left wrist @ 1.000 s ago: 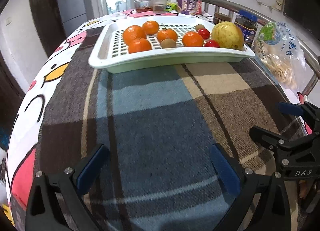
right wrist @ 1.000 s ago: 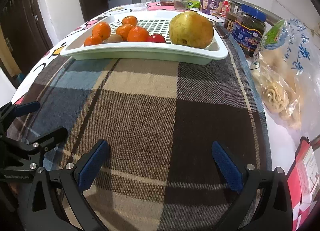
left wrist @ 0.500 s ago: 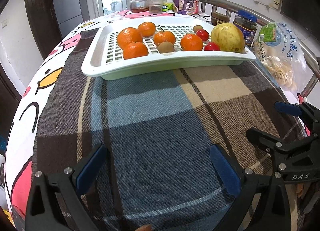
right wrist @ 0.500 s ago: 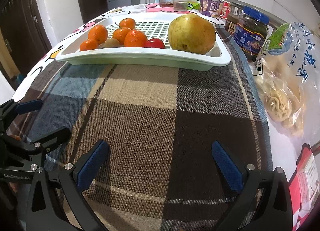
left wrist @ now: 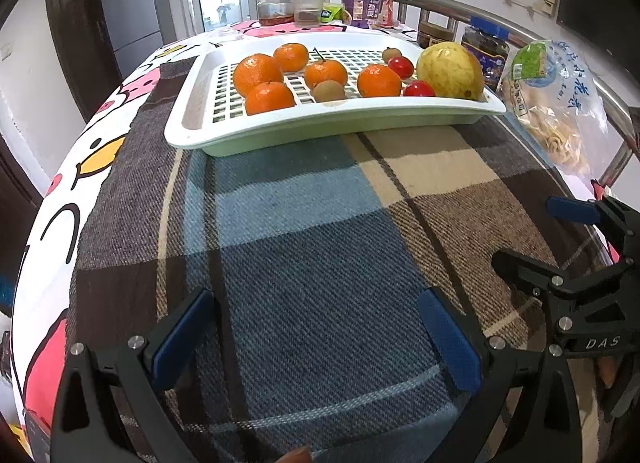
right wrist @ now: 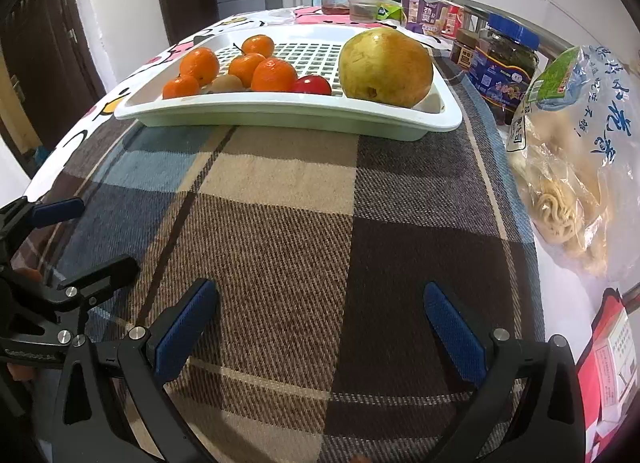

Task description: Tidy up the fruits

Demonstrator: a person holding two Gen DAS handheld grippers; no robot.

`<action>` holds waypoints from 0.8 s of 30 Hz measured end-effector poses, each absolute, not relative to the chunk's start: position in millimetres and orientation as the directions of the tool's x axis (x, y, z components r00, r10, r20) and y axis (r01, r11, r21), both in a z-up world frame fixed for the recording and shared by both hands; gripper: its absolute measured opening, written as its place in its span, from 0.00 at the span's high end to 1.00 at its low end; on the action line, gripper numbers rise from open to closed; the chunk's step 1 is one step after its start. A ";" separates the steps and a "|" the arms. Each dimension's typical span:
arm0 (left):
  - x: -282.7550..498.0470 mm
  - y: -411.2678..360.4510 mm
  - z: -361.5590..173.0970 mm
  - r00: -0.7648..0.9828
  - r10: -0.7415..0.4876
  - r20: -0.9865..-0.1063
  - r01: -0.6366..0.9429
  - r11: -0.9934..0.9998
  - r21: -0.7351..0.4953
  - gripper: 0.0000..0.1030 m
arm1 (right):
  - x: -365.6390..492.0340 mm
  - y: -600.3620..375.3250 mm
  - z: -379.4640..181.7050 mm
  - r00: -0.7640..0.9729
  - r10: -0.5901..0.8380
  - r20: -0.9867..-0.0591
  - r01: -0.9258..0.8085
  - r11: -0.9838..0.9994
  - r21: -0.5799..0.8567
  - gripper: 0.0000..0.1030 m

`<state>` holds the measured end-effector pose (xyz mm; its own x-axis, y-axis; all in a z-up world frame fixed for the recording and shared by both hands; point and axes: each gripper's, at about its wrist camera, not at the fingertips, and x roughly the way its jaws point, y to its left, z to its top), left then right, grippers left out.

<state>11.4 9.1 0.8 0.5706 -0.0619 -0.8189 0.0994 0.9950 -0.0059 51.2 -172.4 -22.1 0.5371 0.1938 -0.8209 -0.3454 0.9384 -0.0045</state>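
Observation:
A white slotted tray (left wrist: 200,131) (right wrist: 280,115) stands on the plaid cloth ahead. In it lie several oranges (left wrist: 257,73) (right wrist: 274,74), a brown kiwi (left wrist: 329,91), red tomatoes (left wrist: 418,88) (right wrist: 311,85) and a large yellow pear (left wrist: 450,71) (right wrist: 386,67). My left gripper (left wrist: 316,335) is open and empty, low over the blue plaid patch. My right gripper (right wrist: 320,327) is open and empty over the brown patch, to the right of the left one. Each gripper shows at the edge of the other's view.
A bag of noodles (left wrist: 560,111) (right wrist: 572,167) lies at the right edge by a metal rail (left wrist: 480,9). Dark jars (right wrist: 506,63), snack packs (left wrist: 368,11) and a glass cup (right wrist: 363,3) stand behind the tray. A cartoon tablecloth (left wrist: 72,191) drops off at the left.
Both grippers have moved forward toward the tray, which looms larger now. Both stay open and empty.

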 end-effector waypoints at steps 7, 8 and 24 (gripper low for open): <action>8.8 8.3 1.1 0.569 -0.066 -0.820 0.109 0.994 -0.004 0.00 | 47.6 -172.0 -22.5 0.537 0.195 -0.821 -0.349 0.937 -0.006 0.00; 8.6 8.5 1.1 0.569 -0.067 -0.820 0.110 0.994 -0.004 0.00 | 46.8 -172.1 -22.6 0.537 0.195 -0.821 -0.349 0.937 -0.006 0.00; 7.7 8.3 1.0 0.568 -0.067 -0.820 0.113 0.994 -0.003 0.00 | 45.9 -172.0 -22.6 0.537 0.195 -0.820 -0.349 0.937 -0.006 0.00</action>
